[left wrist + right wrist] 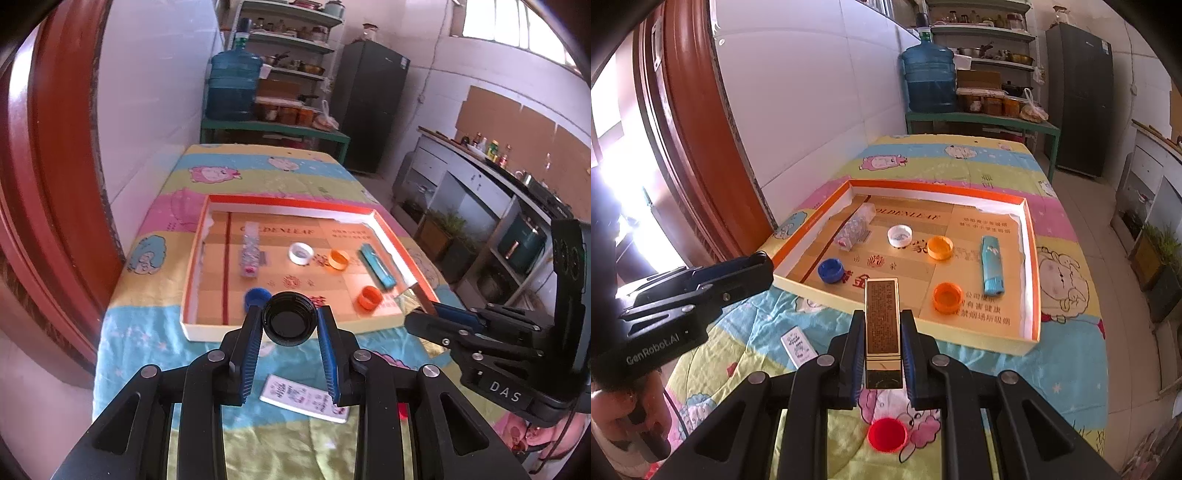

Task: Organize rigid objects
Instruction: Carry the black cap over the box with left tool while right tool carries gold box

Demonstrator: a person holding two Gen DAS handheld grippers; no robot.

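Both grippers are carrying loads toward the open orange-rimmed tray [1030, 266] lying on the cartoon-print cloth [1067, 369].

Left gripper [290, 317]: its 2 blue pads are clamping a black bottle cap [290, 320], open side facing the camera. The cap is hanging just above the tray's near wall, left of centre; the tray floor lies directly ahead and below. A blue cap [256, 296] is sitting just beyond the held cap, so the drop point is judged to need an offset to the right of it.

Right gripper [882, 332]: it is pinching a gold rectangular box [882, 325] by its long sides. The box's long axis is running straight forward along the fingers, its far end reaching over the tray's near wall. This gripper is the nearer to the tray's free middle ground, between the blue cap and an orange cap [947, 297].

Already inside the tray: a white cap [899, 235], a second orange cap [940, 247], a teal lighter [991, 269] and a clear patterned packet [854, 229].

Outside it: a red cap [887, 434] and a small white card [798, 345], both on the cloth nearer than the tray.

Legible writing: "GOLDENLEAF" on the tray floor, partly cut off in the right view; "GenRobot.AI" and "DAS" on the gripper bodies. Chinese print on the tray and gold box is too small to read.
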